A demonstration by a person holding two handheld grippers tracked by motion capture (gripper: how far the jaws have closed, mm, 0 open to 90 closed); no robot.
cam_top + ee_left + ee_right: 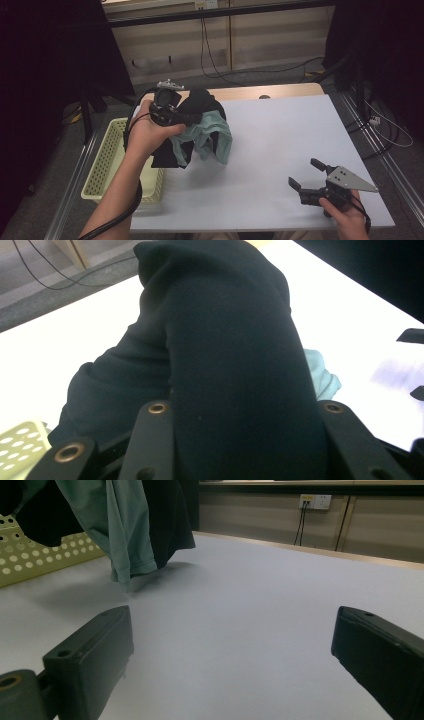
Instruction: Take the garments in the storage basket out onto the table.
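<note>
Clothing, a bunched black garment (200,107) together with a pale green garment (212,137), is held up above the left part of the white table (280,150), its hems hanging just clear of the surface, near the yellow-green perforated basket (107,165) at the table's left edge. The bundle is clamped by the left gripper (192,118), whose jaws are closed partway on a thick fold of the black cloth, as is shown in the left gripper view (235,390). For a clean set-down, the bundle is best lowered gently onto open table so that the green piece is not trapped beneath the black one, and the grip is best kept firm until the cloth rests. The left forearm is raised, with the wrist bent toward the table's middle. The right gripper (306,176) is held low at the table's near right corner, its jaws spread wide and nothing between them.
</note>
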